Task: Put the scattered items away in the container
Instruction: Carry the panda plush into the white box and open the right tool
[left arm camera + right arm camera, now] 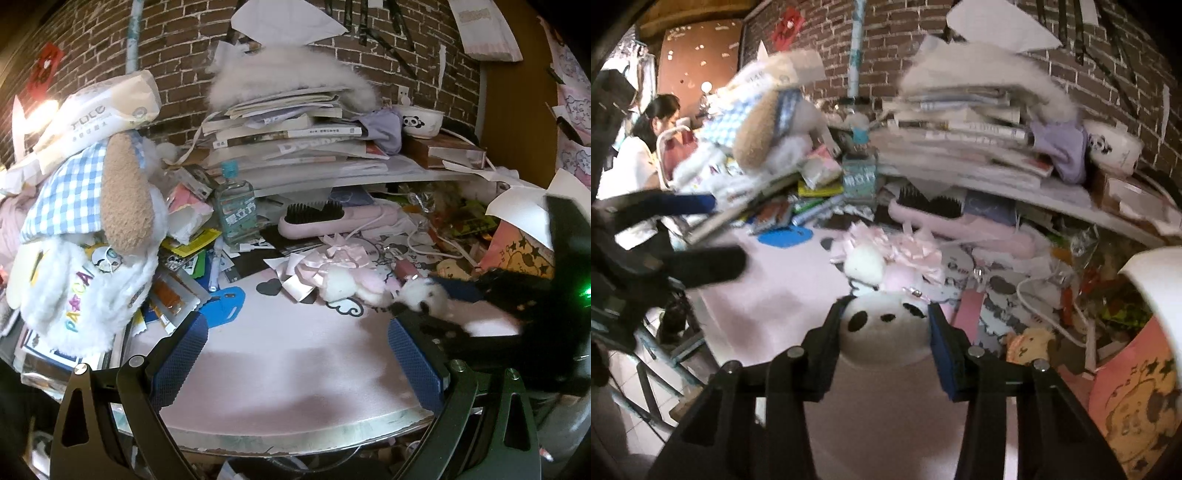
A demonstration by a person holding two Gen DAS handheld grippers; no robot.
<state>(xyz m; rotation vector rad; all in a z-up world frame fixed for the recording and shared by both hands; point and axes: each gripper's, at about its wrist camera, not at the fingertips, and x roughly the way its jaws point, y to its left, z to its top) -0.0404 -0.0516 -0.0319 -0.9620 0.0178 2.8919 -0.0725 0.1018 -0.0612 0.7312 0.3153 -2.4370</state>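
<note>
Brick wall behind a cluttered pink counter (288,354). Right gripper (886,328), frame centre: jaws pinching a white plush (882,332) by its sides, likely for carrying. Left gripper (295,354): jaws spread, empty. Container (1137,380), lower right.

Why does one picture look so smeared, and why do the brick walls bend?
Right wrist view: motion blur smears the book stack and plush dog; only the white plush toy between the fingers stays fairly sharp. Left wrist view: mostly crisp, with lamp glare at left. Both fisheye lenses curve the bricks.
</note>
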